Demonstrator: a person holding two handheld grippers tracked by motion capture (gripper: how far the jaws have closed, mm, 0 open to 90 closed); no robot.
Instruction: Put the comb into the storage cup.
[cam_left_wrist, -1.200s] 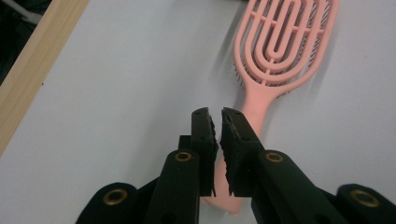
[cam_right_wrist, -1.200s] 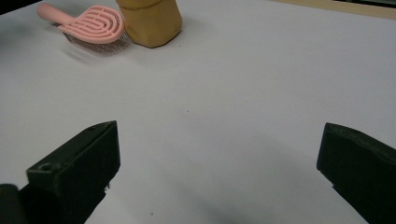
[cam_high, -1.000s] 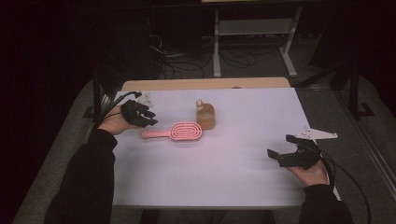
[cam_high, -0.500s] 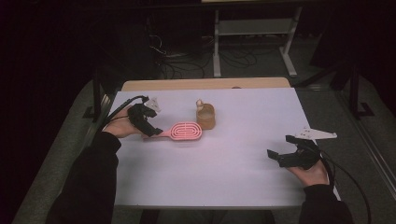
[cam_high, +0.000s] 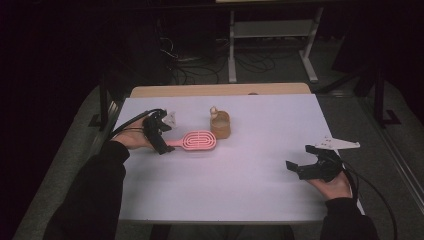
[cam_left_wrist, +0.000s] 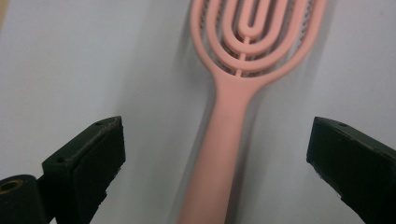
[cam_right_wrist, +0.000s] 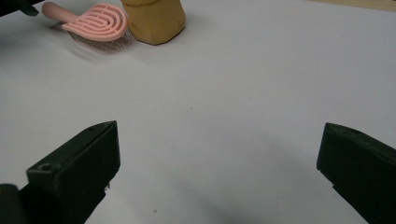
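Note:
A pink hairbrush (cam_high: 199, 140) lies flat on the white table (cam_high: 240, 190), handle pointing left. My left gripper (cam_high: 163, 144) is open at the handle's end; in the left gripper view the handle (cam_left_wrist: 219, 158) runs up between the two wide-apart jaws to the brush head (cam_left_wrist: 254, 32). A small tan jar (cam_high: 220, 125) stands just right of the brush head, touching or nearly touching it. My right gripper (cam_high: 296, 167) is open low over the table's right side, away from both objects. Its view holds the brush (cam_right_wrist: 95, 22) and the jar (cam_right_wrist: 154, 18) far off.
The table's far wooden edge (cam_high: 220, 90) borders a dark floor with cables and a metal stand (cam_high: 270, 35). A wide bare stretch of table (cam_right_wrist: 219, 102) lies between my right gripper and the brush.
My left gripper has moved right along the table until its open jaws straddle the brush handle. The right gripper, brush and jar have stayed put.

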